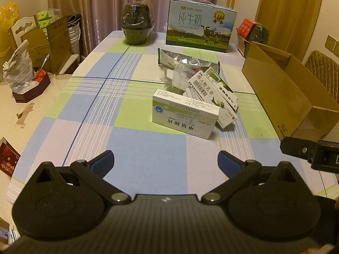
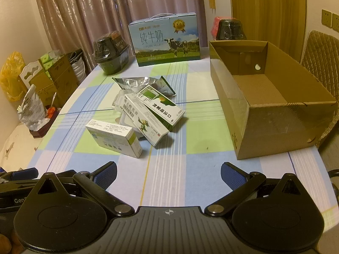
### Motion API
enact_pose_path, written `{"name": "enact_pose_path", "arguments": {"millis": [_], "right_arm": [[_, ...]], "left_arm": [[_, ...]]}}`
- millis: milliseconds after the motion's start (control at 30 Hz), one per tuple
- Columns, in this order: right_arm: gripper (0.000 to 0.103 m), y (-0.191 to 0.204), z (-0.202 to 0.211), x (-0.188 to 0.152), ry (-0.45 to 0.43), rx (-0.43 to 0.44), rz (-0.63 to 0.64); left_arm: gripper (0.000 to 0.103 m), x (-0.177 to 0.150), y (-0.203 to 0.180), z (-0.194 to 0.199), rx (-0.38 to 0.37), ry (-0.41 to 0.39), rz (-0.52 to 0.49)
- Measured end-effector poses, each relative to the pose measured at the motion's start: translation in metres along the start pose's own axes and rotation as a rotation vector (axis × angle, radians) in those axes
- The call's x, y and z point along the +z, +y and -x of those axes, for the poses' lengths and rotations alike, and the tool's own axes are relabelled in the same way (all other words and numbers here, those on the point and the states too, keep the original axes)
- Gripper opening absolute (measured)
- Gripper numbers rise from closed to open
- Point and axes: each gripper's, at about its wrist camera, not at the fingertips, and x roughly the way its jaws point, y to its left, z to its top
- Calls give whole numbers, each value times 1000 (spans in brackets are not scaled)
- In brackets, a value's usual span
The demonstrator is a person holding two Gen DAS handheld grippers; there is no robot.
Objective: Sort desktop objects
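Opening step, nothing picked yet. Left gripper (image 1: 166, 160) and right gripper (image 2: 168, 172) both wide, empty, hovering above worktop (image 2: 190, 169). Medicine boxes (image 2: 135, 122) heaped at 12 o'clock; open cardboard box (image 2: 273, 114) at 2 o'clock. Next: reach forward, close on nearest carton (image 1: 184, 116).

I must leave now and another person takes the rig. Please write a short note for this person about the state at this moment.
Left gripper: open, holds nothing, low over the near table edge.
Right gripper: open, holds nothing, beside it.
Things: medicine boxes piled at the middle of the table, front box nearest, foil bag behind the pile.
Carton: open, at the right, nothing visible inside.
Done: nothing sorted yet.
Left: probably move the pile into the carton.
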Motion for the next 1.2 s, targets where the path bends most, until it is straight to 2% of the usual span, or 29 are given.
{"name": "enact_pose_path", "arguments": {"millis": [900,1200], "right_arm": [[101,2,-3,-2,3,6,-5],[101,-3,0,4,25,58,-30]], "left_arm": [[102,-4,0,-2,5,8,-6],[102,3,2,-2,4,28,10]]}}
